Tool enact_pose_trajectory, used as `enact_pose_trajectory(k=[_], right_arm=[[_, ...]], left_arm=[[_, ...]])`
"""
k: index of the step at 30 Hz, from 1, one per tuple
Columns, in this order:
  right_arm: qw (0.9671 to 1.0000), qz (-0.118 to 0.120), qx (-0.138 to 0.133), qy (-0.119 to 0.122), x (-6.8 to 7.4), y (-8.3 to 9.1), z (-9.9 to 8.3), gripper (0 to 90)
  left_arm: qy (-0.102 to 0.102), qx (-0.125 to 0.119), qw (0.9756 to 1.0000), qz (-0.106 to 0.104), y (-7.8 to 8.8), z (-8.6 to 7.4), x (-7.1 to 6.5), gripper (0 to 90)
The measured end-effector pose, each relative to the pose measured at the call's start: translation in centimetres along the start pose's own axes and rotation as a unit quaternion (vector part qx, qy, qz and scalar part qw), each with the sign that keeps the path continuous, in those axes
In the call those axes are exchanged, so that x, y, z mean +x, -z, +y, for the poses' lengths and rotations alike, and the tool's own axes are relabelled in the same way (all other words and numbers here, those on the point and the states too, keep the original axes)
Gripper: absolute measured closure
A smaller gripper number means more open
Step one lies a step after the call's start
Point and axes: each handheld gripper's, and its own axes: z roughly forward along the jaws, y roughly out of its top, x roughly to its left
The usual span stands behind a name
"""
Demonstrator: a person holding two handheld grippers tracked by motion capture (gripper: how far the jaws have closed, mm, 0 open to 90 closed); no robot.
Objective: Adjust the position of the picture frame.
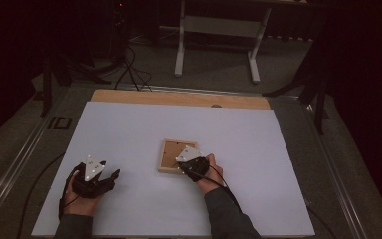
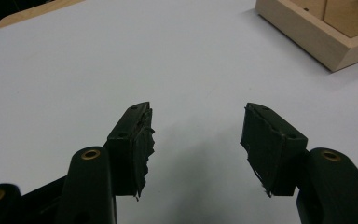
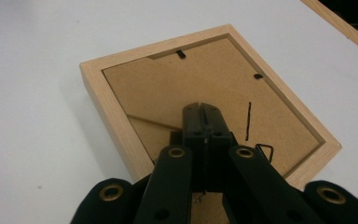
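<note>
A wooden frame [image 1: 173,156] lies face down near the middle of the white table [image 1: 129,134] in the high view, its brown backing board up. The right gripper [image 1: 186,158] sits over the frame's lower right part, jaws pressed together with nothing between them; in the right gripper view its tips [image 3: 200,108] hang over the backing [image 3: 168,88]. The left gripper [image 1: 110,174] rests at lower left, well apart from the frame, jaws wide and empty over bare table [image 2: 121,56]. The frame's corner [image 2: 317,32] shows at upper right in the left gripper view.
</note>
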Motion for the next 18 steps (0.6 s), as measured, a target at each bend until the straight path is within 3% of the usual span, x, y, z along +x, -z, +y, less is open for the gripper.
enact_pose_trajectory(k=[8, 10, 14, 17, 18], right_arm=[[0.9997, 0.014, -0.002, 0.018, 0.6, -0.1, 0.4, 90.0], [0.9996, 0.026, -0.008, -0.003, 0.3, -0.1, 0.3, 90.0], [0.9983, 0.011, -0.024, -0.051, -1.0, 0.4, -0.2, 90.0], [0.9977, -0.002, -0.026, -0.062, -1.5, 0.8, -0.5, 89.9], [0.9974, -0.009, -0.027, -0.066, -1.6, 1.1, -0.6, 90.0]], left_arm=[[-0.004, 0.001, 0.9999, -0.013, -0.4, 0.2, -0.6, 43.0], [-0.004, 0.002, 0.9998, -0.019, -0.7, 0.4, -0.8, 43.6], [-0.001, 0.002, 0.9994, -0.034, -1.5, 0.8, -1.1, 45.6], [-0.002, 0.004, 0.9991, -0.041, -1.9, 1.2, -1.4, 50.2], [-0.001, 0.001, 0.9986, -0.052, -2.3, 1.7, -1.8, 50.2]])
